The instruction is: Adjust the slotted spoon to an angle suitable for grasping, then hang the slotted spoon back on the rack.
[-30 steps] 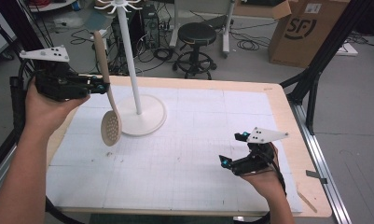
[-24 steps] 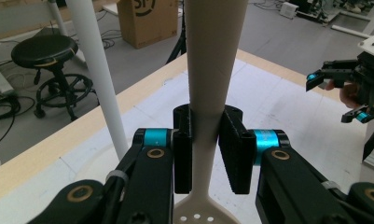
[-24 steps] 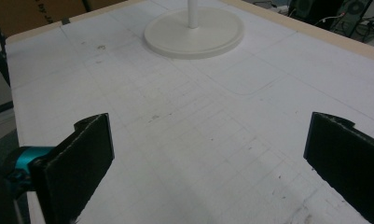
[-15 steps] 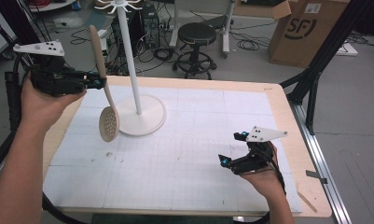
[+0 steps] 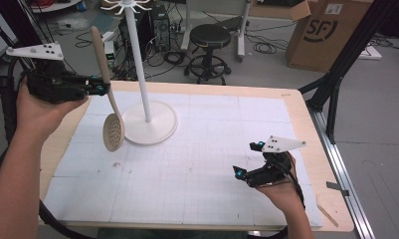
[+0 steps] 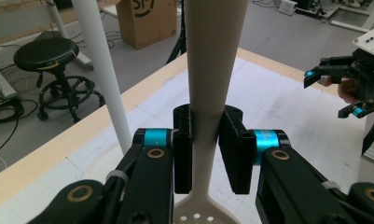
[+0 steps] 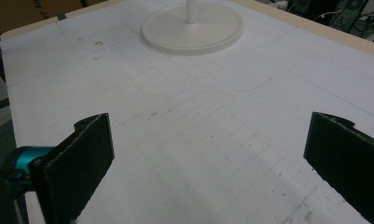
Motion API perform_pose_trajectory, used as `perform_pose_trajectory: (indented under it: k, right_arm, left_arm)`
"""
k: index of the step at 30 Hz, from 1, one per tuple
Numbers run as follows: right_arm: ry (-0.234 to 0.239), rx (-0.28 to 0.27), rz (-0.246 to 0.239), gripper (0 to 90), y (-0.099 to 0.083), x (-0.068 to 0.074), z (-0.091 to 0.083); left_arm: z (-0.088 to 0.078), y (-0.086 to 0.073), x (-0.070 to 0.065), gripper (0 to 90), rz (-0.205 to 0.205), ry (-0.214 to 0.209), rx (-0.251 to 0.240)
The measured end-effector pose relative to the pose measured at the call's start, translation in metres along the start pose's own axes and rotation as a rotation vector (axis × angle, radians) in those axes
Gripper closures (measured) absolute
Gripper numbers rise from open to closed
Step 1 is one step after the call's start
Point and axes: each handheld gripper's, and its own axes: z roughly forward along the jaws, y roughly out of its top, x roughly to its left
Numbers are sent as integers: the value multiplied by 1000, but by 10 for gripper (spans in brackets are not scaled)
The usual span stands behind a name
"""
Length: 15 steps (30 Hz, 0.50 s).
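1. The slotted spoon (image 5: 106, 89) hangs in the air just left of the white stand (image 5: 146, 99), over the table's left edge. It is nearly upright, handle end up and tilted slightly left, with the perforated bowl at the bottom, above the mat and next to the stand's round base.
2. The left gripper (image 5: 98, 88) clamps the spoon's handle partway down. In the left gripper view its two black jaws press on both sides of the handle (image 6: 206, 74), with the holed bowl just below them.
3. The left hand (image 5: 35, 107) holds that gripper raised well above the table, left of the stand. The forearm rises steeply from the bottom left corner, and the gripper points right, toward the stand's pole.
4. The right gripper (image 5: 249, 159) sits low over the white grid mat (image 5: 197, 164), well to the right of the stand and nearer the person. Its jaws are spread wide with nothing between them.
5. The right hand (image 5: 281, 186) grips it from behind, near the table's front edge, with the jaws aimed left toward the stand's base (image 7: 194, 28).
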Motion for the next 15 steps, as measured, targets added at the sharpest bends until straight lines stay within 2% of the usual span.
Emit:
perform_pose_trajectory:
  k: [7,15]
  right_arm:
    - [-1,4,0,2,0,-1,0]
    - [6,1,4,2,0,-1,0]
  left_arm:
    - [2,0,-2,756,11,15,14]
    - [6,3,1,756,3,31,19]
